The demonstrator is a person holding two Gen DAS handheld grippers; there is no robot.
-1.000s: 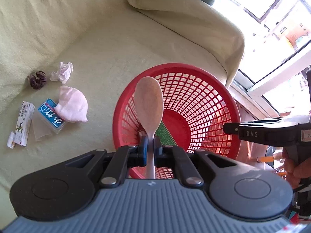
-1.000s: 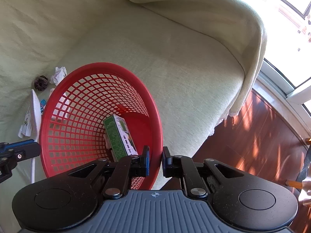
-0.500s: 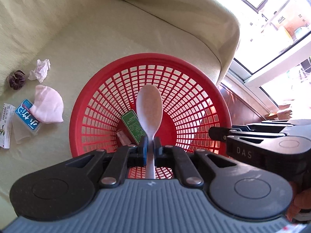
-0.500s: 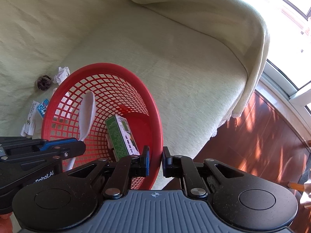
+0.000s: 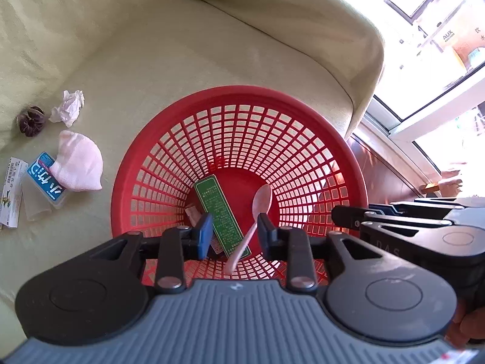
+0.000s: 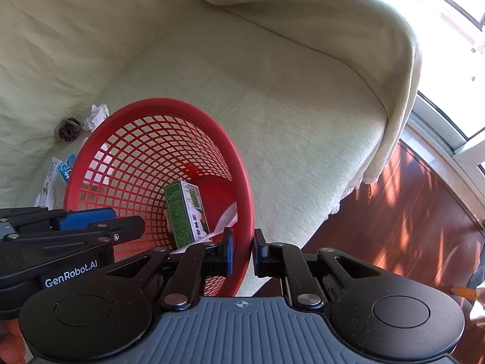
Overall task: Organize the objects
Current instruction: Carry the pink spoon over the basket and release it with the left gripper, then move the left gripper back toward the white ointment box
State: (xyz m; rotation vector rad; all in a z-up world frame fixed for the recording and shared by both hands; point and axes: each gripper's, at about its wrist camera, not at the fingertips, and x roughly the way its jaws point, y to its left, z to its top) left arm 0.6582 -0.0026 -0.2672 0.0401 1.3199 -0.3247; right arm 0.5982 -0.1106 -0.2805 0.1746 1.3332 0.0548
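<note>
A red mesh basket [image 5: 239, 91] sits on the cream sofa seat near its front edge. Inside it lie a green box [image 5: 219, 212] and a pale plastic spoon [image 5: 263, 197]. The spoon rests bowl-down on the basket floor, its handle leaning up toward my left gripper [image 5: 235, 230]. That gripper hovers over the basket and its jaws are opening, with the spoon handle loose between them. My right gripper [image 6: 242, 244] is shut on the basket's near rim [image 6: 245, 200], one finger inside and one outside. The box [image 6: 185, 212] and spoon [image 6: 227, 217] also show in the right wrist view.
Left of the basket on the sofa lie a crumpled tissue [image 5: 68, 107], a dark round thing [image 5: 30, 121], a pink cloth pouch [image 5: 78, 160], a blue pack [image 5: 45, 180] and a white box [image 5: 10, 194]. Wooden floor [image 6: 409, 212] drops off right of the seat, under a window.
My left gripper carried the spoon over the basket, then its jaws parted and the spoon fell in beside the green box. The right gripper has kept its hold on the rim.
</note>
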